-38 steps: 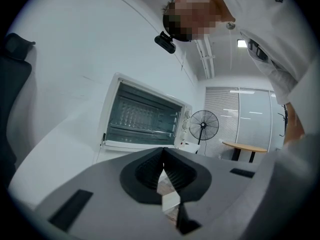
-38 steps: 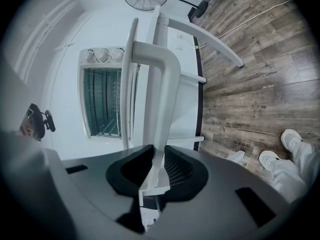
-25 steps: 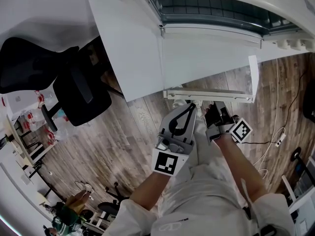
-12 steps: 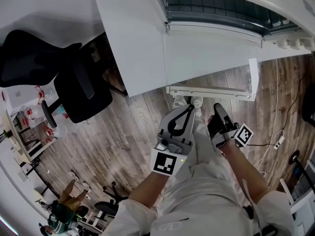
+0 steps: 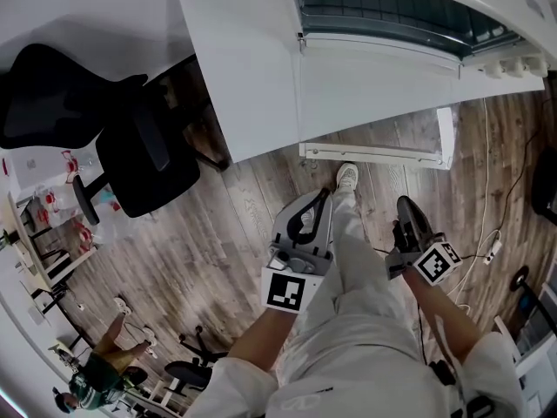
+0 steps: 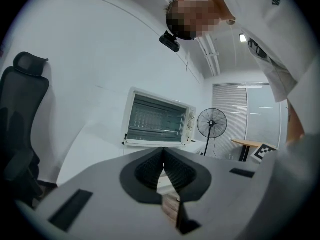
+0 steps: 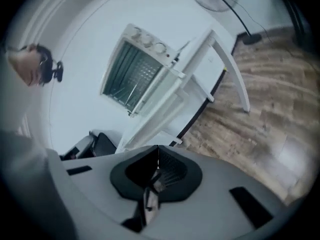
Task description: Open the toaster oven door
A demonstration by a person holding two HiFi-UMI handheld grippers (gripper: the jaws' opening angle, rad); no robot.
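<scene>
The white toaster oven [image 5: 392,20] stands on the white table [image 5: 252,77] at the top of the head view. Its glass door [image 6: 154,118] looks closed, with the rack visible behind it, and its knobs [image 5: 513,64] are on the right. It also appears, tilted, as the oven [image 7: 137,74] in the right gripper view. My left gripper [image 5: 324,195] hangs low over my legs, well short of the table, jaws together and empty [image 6: 163,156]. Further right, my right gripper [image 5: 406,204] is just as low. Its jaws [image 7: 158,155] are shut with nothing between them.
A black office chair [image 5: 130,146] stands left of the table. A white lower frame [image 5: 374,153] juts from under the table above my shoe [image 5: 346,177]. A standing fan [image 6: 211,124] is right of the oven. Cables [image 5: 487,233] run over the wooden floor at right.
Both grippers have drawn back from the table's lower frame toward my body. The right one moved further down and right. The oven has not changed.
</scene>
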